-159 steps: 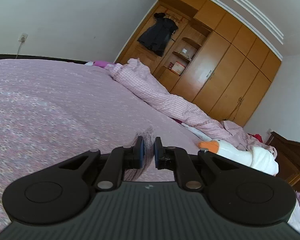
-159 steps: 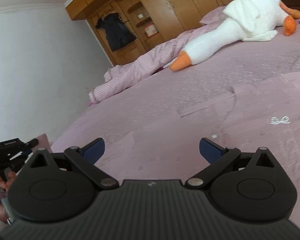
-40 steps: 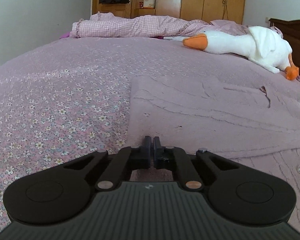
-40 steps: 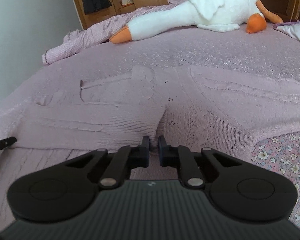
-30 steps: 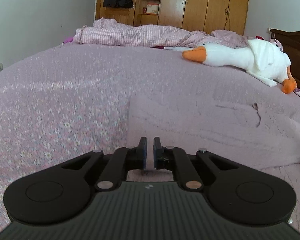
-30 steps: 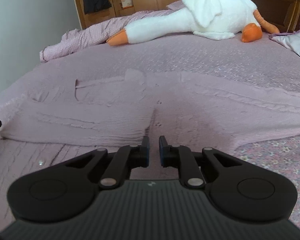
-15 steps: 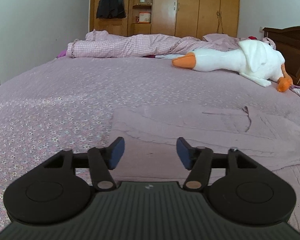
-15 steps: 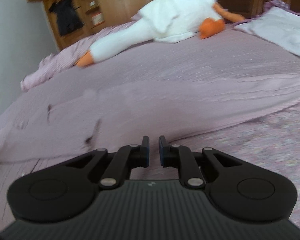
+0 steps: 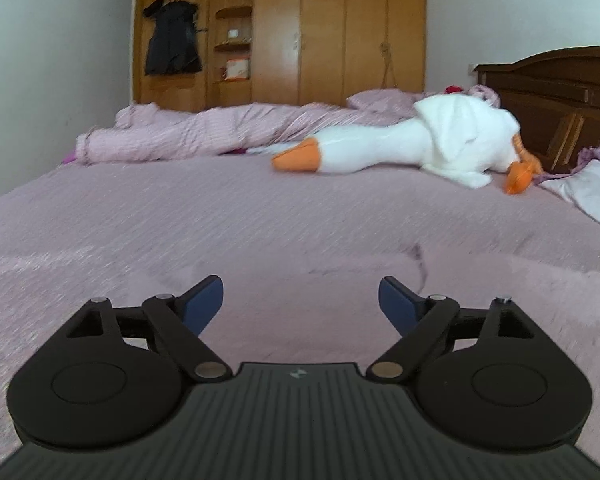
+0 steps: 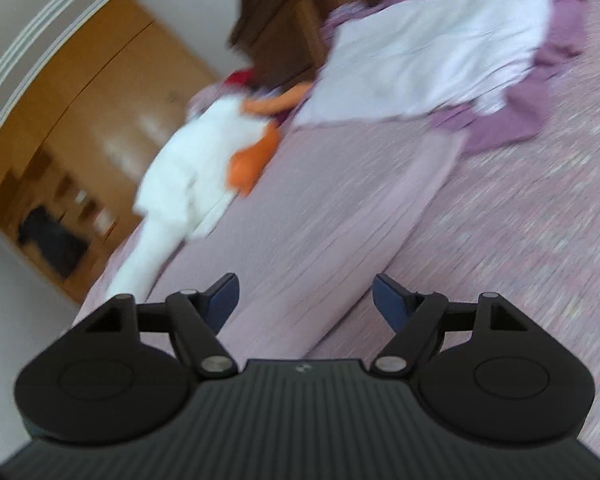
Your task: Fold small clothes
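L gripper (image 9: 301,298) is held w/ jaws spread wide, nothing gripped, just above the pink knit garment (image 9: 300,280), which is laid flat on the bed (image 9: 220,208) in the near centre. R gripper (image 10: 305,295) is likewise wide open & empty over the garment (image 10: 332,240); view tilted, blurred. Plush goose (image 9: 400,148) is seen at far right.

A pale pink knitted garment (image 9: 308,280) lies spread flat on the bed, its long sleeve (image 10: 340,232) stretched out straight, blurred in the right view.
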